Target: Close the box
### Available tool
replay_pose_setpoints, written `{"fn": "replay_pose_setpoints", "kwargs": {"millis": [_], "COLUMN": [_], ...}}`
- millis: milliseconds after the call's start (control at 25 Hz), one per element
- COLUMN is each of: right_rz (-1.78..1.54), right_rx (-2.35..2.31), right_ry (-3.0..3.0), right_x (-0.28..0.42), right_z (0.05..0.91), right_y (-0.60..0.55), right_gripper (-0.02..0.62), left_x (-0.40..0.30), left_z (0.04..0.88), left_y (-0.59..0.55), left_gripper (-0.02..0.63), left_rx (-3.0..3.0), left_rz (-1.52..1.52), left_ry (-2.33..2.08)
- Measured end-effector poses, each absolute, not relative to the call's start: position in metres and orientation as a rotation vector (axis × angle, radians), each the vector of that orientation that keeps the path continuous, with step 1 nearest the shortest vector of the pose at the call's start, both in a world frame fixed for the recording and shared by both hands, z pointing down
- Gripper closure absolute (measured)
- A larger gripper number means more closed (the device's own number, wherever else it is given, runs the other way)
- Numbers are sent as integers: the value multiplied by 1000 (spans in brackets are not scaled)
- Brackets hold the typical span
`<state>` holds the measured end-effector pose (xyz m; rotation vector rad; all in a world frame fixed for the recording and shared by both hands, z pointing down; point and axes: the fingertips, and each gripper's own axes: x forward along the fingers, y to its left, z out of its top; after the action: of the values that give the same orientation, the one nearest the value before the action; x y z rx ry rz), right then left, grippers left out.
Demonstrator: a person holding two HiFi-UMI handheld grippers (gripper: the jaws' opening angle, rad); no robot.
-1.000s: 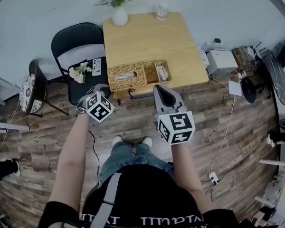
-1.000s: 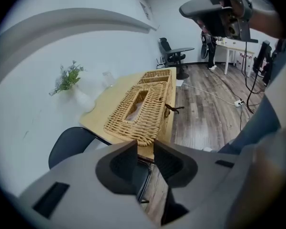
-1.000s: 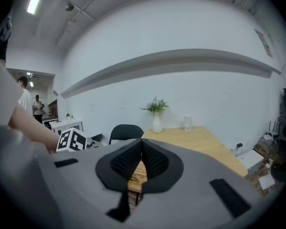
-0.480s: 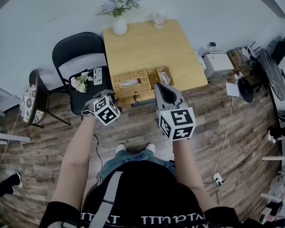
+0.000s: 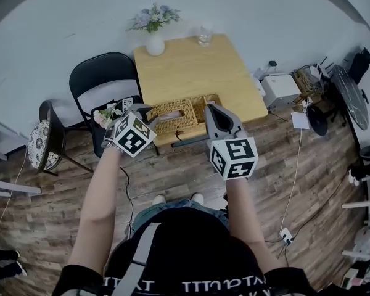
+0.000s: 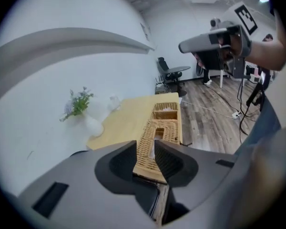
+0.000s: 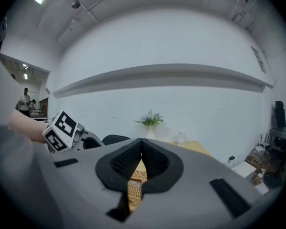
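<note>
A long wicker box [image 5: 172, 116] with a slot in its lid lies at the wooden table's [image 5: 191, 60] front edge. Its right-hand compartment [image 5: 208, 100] stands open-topped with something white inside. My left gripper [image 5: 145, 111] hovers above the box's left end, apart from it. Its jaws have just opened a little and hold nothing; the box [image 6: 157, 137] shows through the gap. My right gripper [image 5: 211, 107] hangs over the box's right end, also clear of it, with its jaws meeting at the tips and nothing between them. Wicker [image 7: 133, 185] shows below them.
A black folding chair [image 5: 102, 73] stands left of the table with flowers [image 5: 108, 113] on its seat. A vase [image 5: 154, 42] and a glass [image 5: 203, 37] sit at the table's far edge. A cushioned stool [image 5: 37, 137], a white device [image 5: 282, 88] and cables occupy the floor.
Both grippers have risen, the left one more, and now hang higher over the box. The table and box look smaller and farther away in the head view.
</note>
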<state>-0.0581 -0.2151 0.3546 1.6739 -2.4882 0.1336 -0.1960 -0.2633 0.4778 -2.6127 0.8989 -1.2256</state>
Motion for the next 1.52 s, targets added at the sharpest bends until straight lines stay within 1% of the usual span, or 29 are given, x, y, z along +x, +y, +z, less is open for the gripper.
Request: {"fn": "replay_pose_setpoints", "kwargs": {"millis": [200,400,520,720,800,880,920,960,1000,1280,1520], "right_rz": [83,7,-47,-157,-185,-211,-226,-243,-262,-330,-424], "right_rx": [1707,1724,1730,1733,1729,1729,1733,1739,1746,1812,1798], "right_ry": [-2484,-2485,-2482,-2441,-2444,-2458,-2465,-2469,-2470,-2520,-2478], "right_x": [-52,-49,-51,-52,-52,-49,-48,-46,-45,-39,-45], "right_z": [340,320,308,292,284,274,267,261,255,227,220], "right_y": [-214,-216,-217,-216,-214,-211,-210,-208,-207,-194,-192], "right_gripper": [580,580,580,580,580,580,580,580,580,580,581], "left_x": [-195,-187,-195,-207,-214,-221,-224,-226,-228,-223,-222], "left_z": [427,369,337,305,296,290,287,284,281,252,233], "left_y": [-275,-275,-274,-267,-261,-256,-254,-253,-252,-240,-235], "left_gripper": [491,491,491,495,512,532,549,580,592,594,594], "left_rx": [-2672,-2675,-2676,-2637,-2621,-2592,-2575,-2561,-2552,-2494,-2467], "left_rz": [-964,-695,-520,-306,-231,-175,-149,-121,-94,4,61], "left_ry": [1062,1126,1222,1338,1375,1408,1423,1435,1440,1398,1394]}}
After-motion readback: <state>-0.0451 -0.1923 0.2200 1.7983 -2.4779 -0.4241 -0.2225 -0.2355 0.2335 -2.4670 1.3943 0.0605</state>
